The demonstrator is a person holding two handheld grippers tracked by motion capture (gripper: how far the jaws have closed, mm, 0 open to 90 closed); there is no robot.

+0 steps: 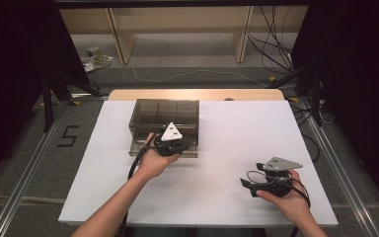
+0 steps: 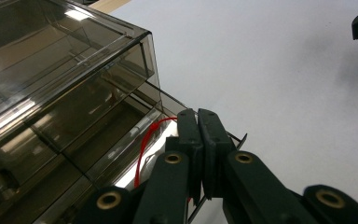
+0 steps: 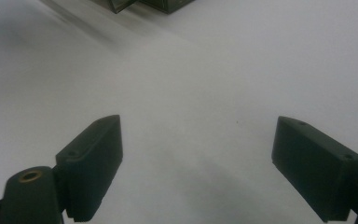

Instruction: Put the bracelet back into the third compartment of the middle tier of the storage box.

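smoked plastic drawer box (image 1: 164, 123) at table's 12 o'clock, bottom drawer (image 2: 121, 144) barely cracked; left gripper (image 2: 198, 122) pinched on its thin front lip, right gripper (image 3: 198, 163) gaping idle at 4 o'clock; most of pull seems left.

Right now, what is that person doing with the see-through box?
A person holds a gripper in each hand at a white table. The left gripper is at the front edge of a smoky see-through box, and its jaws are pinched shut on a thin clear flap at the bottom of the box, maybe the front of a drawer. A thin red loop shows just behind the jaws. The right gripper waits over bare table with its jaws wide open, holding nothing.
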